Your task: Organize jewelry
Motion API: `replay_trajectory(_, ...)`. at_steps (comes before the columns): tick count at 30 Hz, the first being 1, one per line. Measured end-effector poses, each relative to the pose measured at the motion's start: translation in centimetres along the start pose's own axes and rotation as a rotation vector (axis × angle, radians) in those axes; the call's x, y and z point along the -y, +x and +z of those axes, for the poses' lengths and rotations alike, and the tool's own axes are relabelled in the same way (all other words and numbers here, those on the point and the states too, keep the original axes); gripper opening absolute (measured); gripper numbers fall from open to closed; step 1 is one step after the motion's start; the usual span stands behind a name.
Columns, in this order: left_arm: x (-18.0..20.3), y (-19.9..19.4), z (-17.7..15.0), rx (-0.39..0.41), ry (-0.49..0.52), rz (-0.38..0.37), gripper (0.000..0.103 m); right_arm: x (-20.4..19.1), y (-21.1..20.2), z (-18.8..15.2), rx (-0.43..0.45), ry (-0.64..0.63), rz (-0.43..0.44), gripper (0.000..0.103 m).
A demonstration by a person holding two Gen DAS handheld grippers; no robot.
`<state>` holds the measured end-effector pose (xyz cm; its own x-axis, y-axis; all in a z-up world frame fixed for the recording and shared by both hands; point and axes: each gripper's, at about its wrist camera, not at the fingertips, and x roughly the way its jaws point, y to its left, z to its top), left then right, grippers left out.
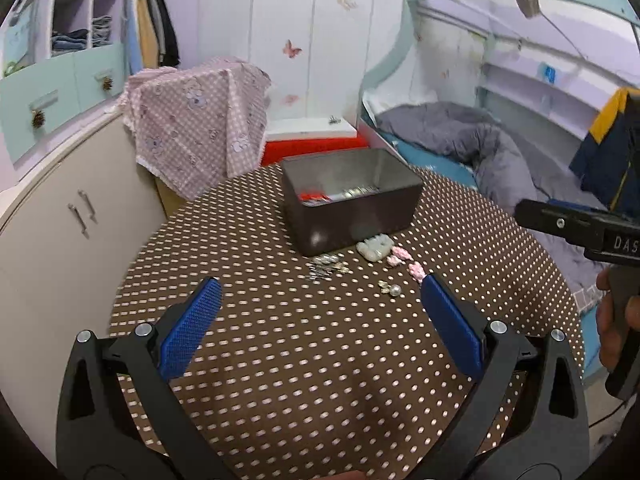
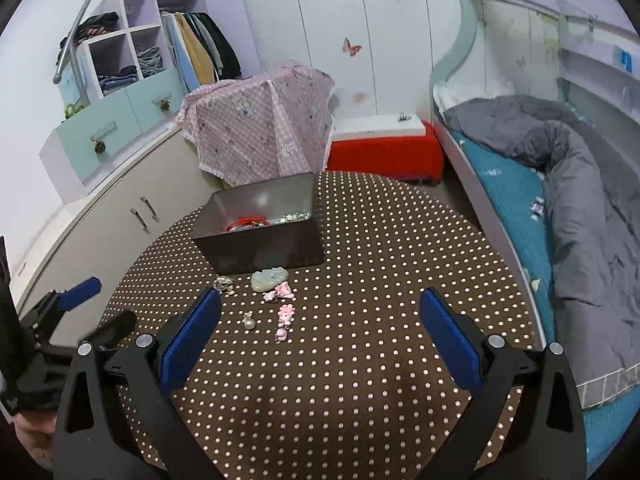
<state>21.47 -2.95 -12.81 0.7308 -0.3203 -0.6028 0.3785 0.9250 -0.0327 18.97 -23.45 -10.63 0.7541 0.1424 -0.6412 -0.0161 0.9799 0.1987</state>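
Round table (image 1: 304, 380) under a brown cloth with pale polka dots, set in a bedroom. Left side: beige cabinet (image 1: 68, 240) with two metal handles, mint drawers (image 1: 60, 92) above with pinecone-like knobs, open white cubbies holding folded clothes, coats hanging beside them. Behind the table, a pink checked cloth (image 1: 196, 120) with bear print draped over some object; next to it a red box with a white lid (image 2: 380, 140). White wall panels carry butterfly stickers. Right side: bunk bed (image 2: 532, 184) with teal frame, teal sheet, rumpled grey quilt. Dark open box (image 1: 352, 196) sits at mid-table, red band and silvery pieces inside. Just in front of it on the cloth lie loose jewelry: a silvery cluster (image 1: 328, 268), a pale green carved pendant (image 1: 374, 248), pink charm pieces (image 2: 285, 312), a pearl earring (image 1: 390, 289). Left gripper (image 1: 320, 284) hovers above the near cloth, blue pads wide apart, nothing between them. Right gripper (image 2: 320, 300) likewise spread and empty over the cloth, pink charms just ahead. Right gripper body, seen from the left wrist view, bears white letters "DAS", cut off at frame edge. No other readable writing
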Motion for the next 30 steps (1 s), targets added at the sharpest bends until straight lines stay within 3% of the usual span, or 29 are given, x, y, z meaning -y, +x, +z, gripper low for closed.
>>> replay_trajectory(6,2.8,4.2,-0.3,-0.08,0.0,0.019,0.097,2.5,1.3,-0.1,-0.027,-0.001,0.047,0.095)
replay_trajectory(11,4.4,6.8,-0.8,-0.153,0.006,0.035,0.087,6.1,1.6,-1.0,-0.042,0.054,0.062,0.095)
replay_trajectory(17,5.0,8.8,-1.0,-0.226,0.017,0.036,0.065,7.4,2.2,-2.1,-0.073,0.071,0.083,0.095)
replay_trajectory(19,5.2,9.1,-0.9,-0.237,0.027,0.033,0.047,7.6,2.3,-2.1,-0.079,0.078,0.083,0.095)
replay_trajectory(24,5.5,9.1,-1.0,-0.233,0.035,-0.024,0.015,7.1,2.4,-2.6,-0.093,0.072,0.089,0.095)
replay_trajectory(30,3.8,8.1,-1.2,-0.216,-0.014,-0.069,0.012,4.9,3.5,-2.6,-0.13,0.015,0.1,0.095)
